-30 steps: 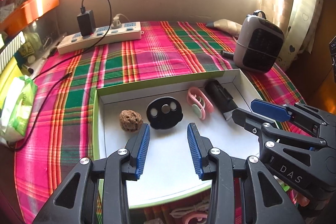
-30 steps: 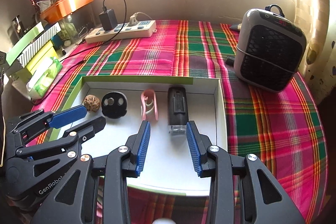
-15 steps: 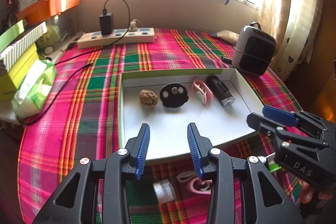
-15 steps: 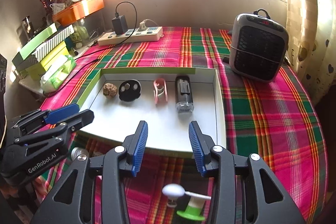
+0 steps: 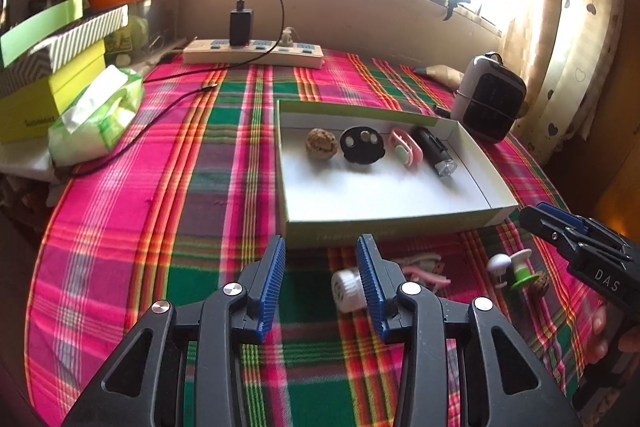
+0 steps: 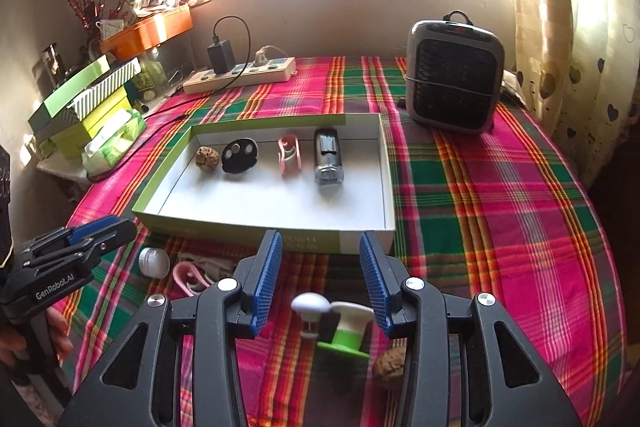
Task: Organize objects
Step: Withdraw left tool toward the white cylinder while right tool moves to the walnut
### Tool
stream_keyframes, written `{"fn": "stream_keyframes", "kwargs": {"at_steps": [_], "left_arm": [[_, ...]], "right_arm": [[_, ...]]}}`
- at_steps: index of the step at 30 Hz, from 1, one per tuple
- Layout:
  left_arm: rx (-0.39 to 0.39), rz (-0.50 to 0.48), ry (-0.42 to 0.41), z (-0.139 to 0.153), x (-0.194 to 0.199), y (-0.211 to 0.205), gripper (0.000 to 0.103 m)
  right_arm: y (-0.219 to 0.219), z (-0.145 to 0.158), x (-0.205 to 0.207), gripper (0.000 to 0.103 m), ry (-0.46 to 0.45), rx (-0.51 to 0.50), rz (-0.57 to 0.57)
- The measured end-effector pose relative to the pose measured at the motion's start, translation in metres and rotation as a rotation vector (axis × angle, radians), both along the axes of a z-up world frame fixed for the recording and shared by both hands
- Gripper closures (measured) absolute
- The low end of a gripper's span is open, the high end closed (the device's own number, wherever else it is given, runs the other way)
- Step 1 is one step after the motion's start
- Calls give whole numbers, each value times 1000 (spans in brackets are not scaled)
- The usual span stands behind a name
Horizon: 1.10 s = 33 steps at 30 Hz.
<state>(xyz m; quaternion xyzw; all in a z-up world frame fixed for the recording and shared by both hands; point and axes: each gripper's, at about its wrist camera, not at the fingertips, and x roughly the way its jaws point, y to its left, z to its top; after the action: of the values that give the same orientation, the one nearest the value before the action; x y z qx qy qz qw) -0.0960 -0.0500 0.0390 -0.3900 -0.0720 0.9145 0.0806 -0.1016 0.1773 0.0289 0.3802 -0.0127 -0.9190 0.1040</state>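
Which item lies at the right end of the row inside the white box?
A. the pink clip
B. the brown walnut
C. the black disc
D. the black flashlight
D: the black flashlight lies nearest the right wall of the white box, after the walnut, black disc and pink clip.

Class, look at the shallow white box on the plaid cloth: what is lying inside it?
Inside the box lie a walnut, a black disc, a pink clip and a black flashlight, in a row. Nothing hides its floor.
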Motion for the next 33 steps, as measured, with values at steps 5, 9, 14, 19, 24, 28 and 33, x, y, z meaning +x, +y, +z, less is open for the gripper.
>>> {"fn": "stream_keyframes", "kwargs": {"at_steps": [5,9,14,19,24,28,33], "left_arm": [[24,6,-17,-8,9,-10,64],[53,-4,-32,-14,13,-15,62],[78,-36,-48,-19,12,-11,60],[82,-67,-58,-21,8,-2,60],[67,-78,-69,-24,1,6,60],[54,-83,-84,-29,-2,10,60],[54,-79,-88,-30,-7,10,60]], "right_arm": [[6,-4,12,61,3,-5,-13],[10,-7,21,61,5,-7,-26],[17,-11,31,60,7,-6,-39],[27,-15,38,56,3,-13,-56],[33,-21,40,56,-18,-12,-66],[30,-29,38,55,-47,-18,-46],[24,-30,35,47,-40,-4,-21]]}}
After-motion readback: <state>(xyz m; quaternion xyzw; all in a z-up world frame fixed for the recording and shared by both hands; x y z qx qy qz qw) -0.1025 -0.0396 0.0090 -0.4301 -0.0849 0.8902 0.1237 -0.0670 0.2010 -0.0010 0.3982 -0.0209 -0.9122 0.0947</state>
